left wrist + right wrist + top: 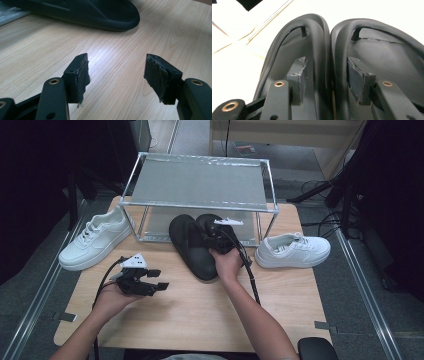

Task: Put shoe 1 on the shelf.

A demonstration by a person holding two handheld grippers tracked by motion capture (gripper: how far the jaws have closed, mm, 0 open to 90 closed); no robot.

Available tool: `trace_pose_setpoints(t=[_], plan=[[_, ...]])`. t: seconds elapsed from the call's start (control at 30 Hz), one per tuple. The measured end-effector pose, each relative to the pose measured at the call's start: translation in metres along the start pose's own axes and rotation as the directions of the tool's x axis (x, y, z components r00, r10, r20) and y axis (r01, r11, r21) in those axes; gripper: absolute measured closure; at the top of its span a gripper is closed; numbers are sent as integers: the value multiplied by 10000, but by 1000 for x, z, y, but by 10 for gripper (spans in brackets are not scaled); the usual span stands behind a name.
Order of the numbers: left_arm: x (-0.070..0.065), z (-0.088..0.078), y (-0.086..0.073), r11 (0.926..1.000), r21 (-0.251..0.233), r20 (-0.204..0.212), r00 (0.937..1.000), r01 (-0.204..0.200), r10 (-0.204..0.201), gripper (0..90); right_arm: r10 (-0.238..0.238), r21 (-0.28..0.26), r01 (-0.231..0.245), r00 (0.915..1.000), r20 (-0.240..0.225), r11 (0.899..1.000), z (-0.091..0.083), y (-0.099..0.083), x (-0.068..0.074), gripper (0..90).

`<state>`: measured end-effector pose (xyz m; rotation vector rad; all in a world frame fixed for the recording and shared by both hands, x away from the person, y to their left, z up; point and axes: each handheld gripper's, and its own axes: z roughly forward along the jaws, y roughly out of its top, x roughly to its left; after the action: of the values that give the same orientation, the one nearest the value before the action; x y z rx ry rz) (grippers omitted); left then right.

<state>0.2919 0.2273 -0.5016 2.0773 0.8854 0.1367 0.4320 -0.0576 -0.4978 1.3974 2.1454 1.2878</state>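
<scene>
Two black slippers lie side by side on the wooden table (200, 320), just in front of the metal rack: the left slipper (189, 251) (284, 52) and the right slipper (206, 221) (387, 55). My right gripper (217, 239) (328, 67) reaches down onto them. Its jaws are open and straddle the two inner edges where the slippers meet, and the pads stand apart from those edges. My left gripper (159, 279) (117, 67) hovers low over bare wood to the left, open, with nothing between its fingers. One slipper's end (87, 12) lies beyond it.
A wire rack (200, 182) with a mesh top shelf stands at the back of the table. One white sneaker (95, 240) lies at the left of it, another white sneaker (292, 251) at the right. Bare wood stretches along the front.
</scene>
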Motion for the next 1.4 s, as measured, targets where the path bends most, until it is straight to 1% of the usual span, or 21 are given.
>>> trace_pose_setpoints(t=[0.1,0.13,0.17,0.2,0.27,0.3,0.33,0.37,0.43,0.5,0.6,0.73,0.87,0.9,1.03,1.07,1.13,1.17,1.27,1.3,1.4], plan=[[3,1,1,10000,51,94,9999,52,-52,365,-343,59,344,9994,-92,9994,-12,0,0,527],[3,1,1,10000,88,155,9999,20,-22,381,-605,75,606,9980,-167,9981,-21,-1,0,527],[5,2,1,9999,165,328,9995,-17,11,384,-605,75,606,9980,-167,9981,-21,-1,0,527],[6,3,1,9998,191,337,9994,40,-46,384,-751,76,753,9970,-202,9971,-25,-1,1,526],[8,4,2,9993,379,410,9992,5,-21,392,-895,72,899,9953,-380,9959,-33,-4,2,529],[8,5,3,9992,404,422,9991,-40,23,398,-1089,132,1098,9925,-563,9939,-41,-8,3,530],[8,5,4,9992,394,411,9991,-97,81,398,-1089,132,1098,9925,-563,9939,-41,-8,3,530],[8,5,5,9993,360,410,9991,-111,97,402,-1291,163,1306,9892,-700,9913,-48,-13,4,535],[8,6,9,9991,411,564,9984,-86,62,409,-1341,188,1359,9879,-780,9905,-52,-16,3,536],[6,8,14,9990,448,880,9961,-30,-9,426,-1363,209,1390,9859,-970,9901,-60,-21,1,538],[3,11,21,9980,594,954,9953,-228,171,442,-1349,184,1378,9842,-1144,9903,-70,-29,-3,539],[2,13,31,9973,537,1015,9938,-508,451,449,-1057,171,1088,9858,-1303,9939,-77,-36,-11,545],[4,15,45,9965,476,966,9933,-680,632,466,-969,94,990,9860,-1360,9950,-85,-38,-13,545],[5,16,49,9957,492,989,9924,-780,728,498,-1012,96,1035,9852,-1384,9946,-89,-40,-13,544],[5,18,62,9927,437,1053,9886,-1123,1072,539,-1107,152,1139,9840,-1398,9934,-95,-43,-13,544],[6,19,65,9930,439,1070,9887,-1098,1046,552,-1173,146,1205,9831,-1405,9926,-97,-45,-13,544],[6,18,74,9951,486,814,9933,-856,815,584,-1178,190,1217,9829,-1414,9924,-101,-47,-13,543],[6,18,78,9952,478,822,9933,-850,809,588,-1236,243,1281,9825,-1391,9915,-103,-48,-13,542],[6,16,90,9948,341,930,9914,-961,926,653,-1436,428,1508,9799,-1382,9876,-108,-52,-13,540],[7,17,96,9954,259,1141,9895,-921,886,689,-1440,463,1517,9798,-1384,9873,-109,-53,-14,540],[11,18,108,9954,315,1296,9879,-904,856,729,-1454,514,1535,9801,-1355,9868,-114,-58,-16,540]])
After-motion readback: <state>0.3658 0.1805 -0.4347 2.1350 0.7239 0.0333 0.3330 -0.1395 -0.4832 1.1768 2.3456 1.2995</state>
